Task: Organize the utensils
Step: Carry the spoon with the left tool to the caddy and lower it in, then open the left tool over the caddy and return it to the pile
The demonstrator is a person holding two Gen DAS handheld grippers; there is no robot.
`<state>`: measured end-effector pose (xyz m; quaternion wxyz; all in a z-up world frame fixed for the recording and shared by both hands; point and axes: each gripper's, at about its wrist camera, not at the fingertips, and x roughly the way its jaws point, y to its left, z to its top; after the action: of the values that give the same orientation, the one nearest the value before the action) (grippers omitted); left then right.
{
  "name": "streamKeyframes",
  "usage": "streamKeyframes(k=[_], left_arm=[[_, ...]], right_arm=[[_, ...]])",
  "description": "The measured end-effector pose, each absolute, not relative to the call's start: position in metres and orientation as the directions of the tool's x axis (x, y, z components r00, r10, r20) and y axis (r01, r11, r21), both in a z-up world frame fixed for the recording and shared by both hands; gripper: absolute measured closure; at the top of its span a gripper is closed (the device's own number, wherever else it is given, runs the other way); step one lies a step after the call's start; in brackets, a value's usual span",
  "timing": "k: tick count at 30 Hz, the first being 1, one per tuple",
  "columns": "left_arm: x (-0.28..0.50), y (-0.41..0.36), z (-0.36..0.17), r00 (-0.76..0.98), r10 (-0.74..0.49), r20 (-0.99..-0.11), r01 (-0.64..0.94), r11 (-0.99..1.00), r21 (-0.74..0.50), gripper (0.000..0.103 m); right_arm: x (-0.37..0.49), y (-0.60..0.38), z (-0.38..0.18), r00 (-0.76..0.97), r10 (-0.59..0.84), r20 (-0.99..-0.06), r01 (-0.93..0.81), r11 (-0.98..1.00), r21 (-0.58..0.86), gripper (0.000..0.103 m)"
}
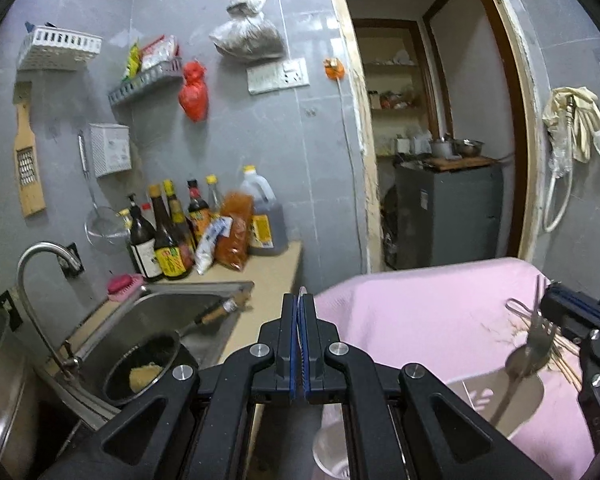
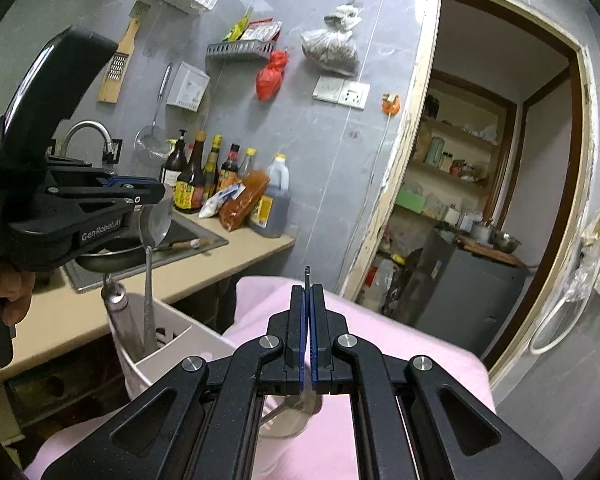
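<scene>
Right wrist view: the right hand-held gripper (image 2: 309, 284) is clenched on a fork, its tines (image 2: 307, 271) poking out above the pink cloth (image 2: 400, 344). Left of it, the left hand-held gripper (image 2: 162, 192) grips a spoon (image 2: 155, 220) by the bowl, its handle hanging into the white utensil holder (image 2: 172, 344), beside another metal handle. Beyond lie the table (image 2: 228, 256), the sink (image 2: 188, 240) and sauce bottles (image 2: 204, 176).
</scene>
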<state>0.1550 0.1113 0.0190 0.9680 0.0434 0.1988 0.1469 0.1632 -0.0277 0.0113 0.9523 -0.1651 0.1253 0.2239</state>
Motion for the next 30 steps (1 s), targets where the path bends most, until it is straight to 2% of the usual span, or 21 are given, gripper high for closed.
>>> streamKeyframes(k=[12,17,18,21,23,30], left_arm=[[0.154,0.107,-0.002,0.844,0.118,-0.523,-0.115,0.993,0.039,0.097],[0.15,0.112,-0.003,0.841,0.047,-0.538,-0.088,0.995,-0.051,0.079],[0.149,0.114,-0.003,0.841,0.039,-0.54,-0.087,0.994,-0.064,0.078],[0.147,0.118,-0.002,0.839,0.021,-0.543,-0.091,0.99,-0.103,0.074],[0.146,0.121,-0.001,0.841,0.012,-0.541,-0.094,0.988,-0.125,0.065],[0.138,0.124,0.005,0.862,-0.005,-0.507,-0.096,0.98,-0.172,0.051]], right_arm=[[0.167,-0.036,-0.004,0.826,0.411,-0.386,-0.502,0.847,-0.172,0.1],[0.165,-0.043,-0.004,0.811,0.425,-0.403,-0.507,0.853,-0.121,0.099],[0.165,-0.044,-0.004,0.81,0.425,-0.404,-0.506,0.855,-0.114,0.098],[0.162,-0.049,-0.003,0.806,0.434,-0.401,-0.504,0.86,-0.082,0.086],[0.158,-0.051,-0.001,0.806,0.44,-0.395,-0.503,0.862,-0.066,0.081],[0.148,-0.062,0.011,0.819,0.445,-0.362,-0.484,0.875,-0.02,0.077]])
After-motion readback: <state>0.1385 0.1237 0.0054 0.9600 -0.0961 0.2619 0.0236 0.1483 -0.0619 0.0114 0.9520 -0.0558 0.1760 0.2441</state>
